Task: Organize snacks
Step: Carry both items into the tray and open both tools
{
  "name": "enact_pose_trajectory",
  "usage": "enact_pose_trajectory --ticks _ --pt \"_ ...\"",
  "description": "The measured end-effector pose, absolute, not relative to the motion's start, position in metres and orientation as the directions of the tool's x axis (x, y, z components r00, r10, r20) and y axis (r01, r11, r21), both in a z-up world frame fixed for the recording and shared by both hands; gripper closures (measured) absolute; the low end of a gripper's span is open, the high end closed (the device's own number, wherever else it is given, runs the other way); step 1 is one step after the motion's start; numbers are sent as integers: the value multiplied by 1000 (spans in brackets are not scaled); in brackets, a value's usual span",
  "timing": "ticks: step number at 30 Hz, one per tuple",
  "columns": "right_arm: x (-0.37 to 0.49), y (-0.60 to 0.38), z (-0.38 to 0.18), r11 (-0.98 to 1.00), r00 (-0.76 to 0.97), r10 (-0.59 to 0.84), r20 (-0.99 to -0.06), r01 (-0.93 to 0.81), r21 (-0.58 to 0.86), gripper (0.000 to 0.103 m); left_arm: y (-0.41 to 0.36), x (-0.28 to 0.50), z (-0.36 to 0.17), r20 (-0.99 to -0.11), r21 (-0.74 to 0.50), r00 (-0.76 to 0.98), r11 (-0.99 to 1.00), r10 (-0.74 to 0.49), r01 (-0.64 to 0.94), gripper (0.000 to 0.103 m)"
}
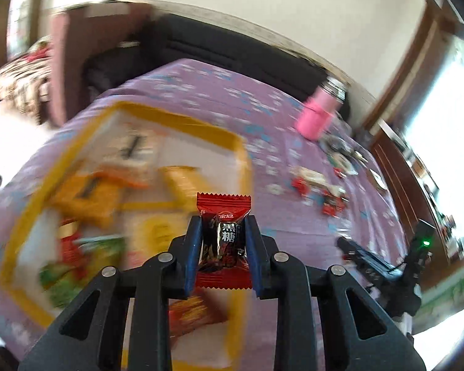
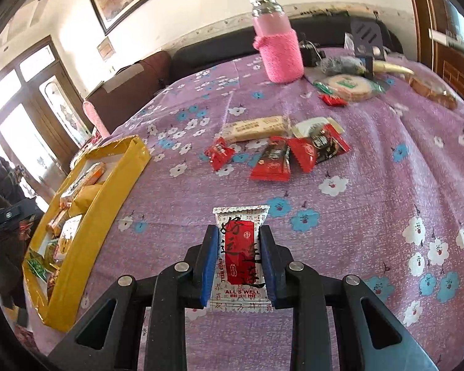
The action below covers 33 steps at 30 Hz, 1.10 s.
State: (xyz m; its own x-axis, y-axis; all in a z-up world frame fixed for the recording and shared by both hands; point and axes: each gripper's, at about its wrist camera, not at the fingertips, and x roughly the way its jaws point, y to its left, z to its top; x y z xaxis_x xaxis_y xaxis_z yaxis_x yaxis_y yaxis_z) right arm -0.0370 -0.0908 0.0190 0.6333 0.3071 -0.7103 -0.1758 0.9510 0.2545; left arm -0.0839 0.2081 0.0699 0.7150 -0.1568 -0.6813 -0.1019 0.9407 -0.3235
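The left gripper [image 1: 223, 225] was squeezed tight on a red and black candy packet [image 1: 223, 241], with one blue pad on each side of it. It held the packet up in the air above the yellow box [image 1: 182, 120], over the box's near right part. The box looked blurry in the left wrist view, but it had dividers and snacks inside: an orange packet [image 1: 86, 198], a green and red packet [image 1: 74, 266] and a yellow packet [image 1: 182, 182]. The right gripper [image 2: 238, 238] was clamped on a white and red snack packet [image 2: 240, 256] that said "ALL'S WELL" on it. That packet was held above the purple flowered cloth [image 2: 371, 185], well to the right of the yellow box [image 2: 86, 235]. More snacks lay loose on the cloth farther away: a small red candy [image 2: 219, 153], a red bar packet [image 2: 272, 162], another red packet [image 2: 303, 153] touching a red and black candy [image 2: 329, 143], and a long pale wafer packet [image 2: 255, 128] just behind them. A white packet [image 2: 312, 125] sat beside the wafer. Near the far edge stood a bottle in a pink knitted cover [image 2: 280, 52], and just to its right lay a round rice cracker pack [image 2: 349, 88] with a little red candy [image 2: 334, 100] touching it. The left wrist view also showed the pink bottle [image 1: 317, 114] and the loose red candies [image 1: 318, 191] on the cloth, well apart from the box
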Motion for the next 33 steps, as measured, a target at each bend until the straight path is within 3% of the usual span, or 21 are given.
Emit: enact_pose_trajectory --ticks 4,8,17,28,31,33 --pt "-45 -69 32 962 660 271 -700 -198 186 76 241 -95 59 -705 -302 703 937 -95 -176 78" --pt "-57 -32 55 926 623 375 -686 -290 243 76 257 -100 53 -709 -271 704 939 -44 -214 78" --pt "-69 104 69 832 508 467 -724 -529 166 76 281 -104 29 -730 -312 679 921 -75 -233 78" --pt "-31 158 28 844 419 403 -814 -514 153 76 283 -108 25 -722 -347 682 915 -120 -205 78" --pt "-23 160 21 852 414 384 -825 -503 144 70 281 -112 32 -712 -336 694 921 -110 -199 74" --pt "-22 159 21 856 428 378 -821 -499 135 70 280 -114 36 -707 -336 700 920 -105 -200 65"
